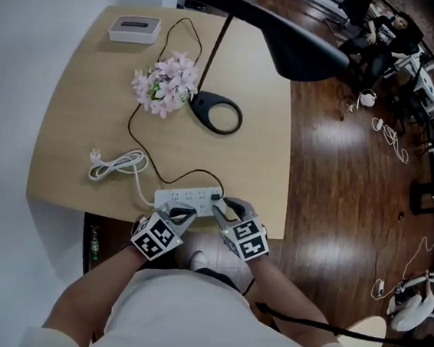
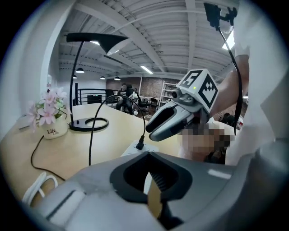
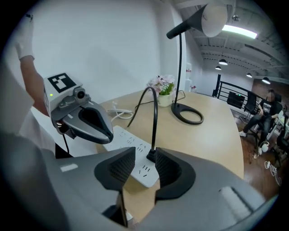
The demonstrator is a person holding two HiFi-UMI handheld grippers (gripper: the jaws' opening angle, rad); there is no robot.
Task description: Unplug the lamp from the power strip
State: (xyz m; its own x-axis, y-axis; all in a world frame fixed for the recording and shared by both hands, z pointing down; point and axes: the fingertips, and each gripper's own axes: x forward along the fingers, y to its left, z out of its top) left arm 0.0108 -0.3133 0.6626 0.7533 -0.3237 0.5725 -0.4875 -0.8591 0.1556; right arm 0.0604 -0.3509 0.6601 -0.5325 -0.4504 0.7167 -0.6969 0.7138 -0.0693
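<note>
Left tool (image 1: 184, 214) and right tool (image 1: 227, 208) sit side by side at the near edge of the surface (image 1: 75, 131), both over the power strip (image 1: 180, 197).

Head view:
- The strip is a long white plastic bar with rounded ends.
- The black plug (image 1: 215, 197) is seated near the strip's right end.
- A thin black cable (image 1: 129, 125) loops across the pale wood-grain top toward the lamp (image 1: 215, 115).
- The lamp is matte black, with a ring base, a slim stem and a broad flat head.
- Also present: pink flowers (image 1: 164, 85), a white box (image 1: 134, 28) and a coiled white cord (image 1: 118, 164).

Left gripper view:
- The left tool's jaws are drawn nearly together, leaving only a sliver of gap.
- I cannot make out anything gripped; a white strip edge and tan wood show through the gap.
- Ahead, the plug (image 2: 140, 145) stands upright in the strip.
- The right tool (image 2: 156, 131) hangs just above and beside the plug.

Right gripper view:
- The right tool's jaws are moderately apart, with a ribbed black pad on either side of the plug (image 3: 151, 155).
- The plug lies close to the right-hand pad, with clear space on the other side. It is not clamped.
- The cable (image 3: 155, 117) rises stiffly between the jaws.
- The strip's (image 3: 128, 143) top is smooth, with rows of slot sockets.

Progress (my judgement): this is the pre-grasp stage.
- Done: the right tool is aligned around the plug.
- Left to do: close on the plug and pull it straight out of its socket. The left tool would likely be needed to steady the light strip.
</note>
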